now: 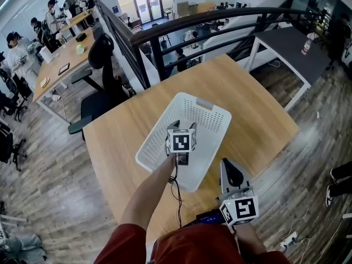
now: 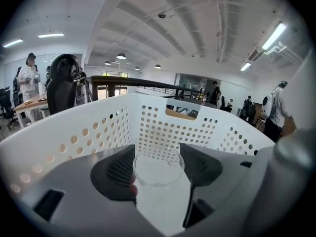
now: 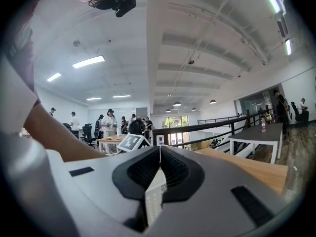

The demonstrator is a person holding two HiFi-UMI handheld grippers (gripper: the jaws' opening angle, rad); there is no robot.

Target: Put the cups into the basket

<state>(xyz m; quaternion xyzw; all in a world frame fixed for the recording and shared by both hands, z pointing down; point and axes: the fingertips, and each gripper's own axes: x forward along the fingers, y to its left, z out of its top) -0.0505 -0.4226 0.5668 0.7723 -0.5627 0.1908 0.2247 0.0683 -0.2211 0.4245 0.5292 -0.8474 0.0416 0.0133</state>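
Observation:
A white perforated basket point(image 1: 204, 119) stands in the middle of the wooden table point(image 1: 253, 109). My left gripper point(image 1: 181, 147) hangs over the basket's near half, its marker cube hiding what is under it in the head view. In the left gripper view the gripper point(image 2: 159, 177) is shut on a clear plastic cup point(image 2: 158, 166), held upright low inside the basket, whose walls point(image 2: 168, 128) rise on all sides. My right gripper point(image 1: 230, 168) rests by the table's front right edge; in the right gripper view it point(image 3: 159, 154) is shut with nothing between its pads.
A black office chair point(image 1: 102, 65) stands past the table's far left corner. A dark railing point(image 1: 192, 26) runs behind the table, and a grey table point(image 1: 291, 43) is at the back right. The wooden top point(image 3: 256, 167) stretches to the right of my right gripper.

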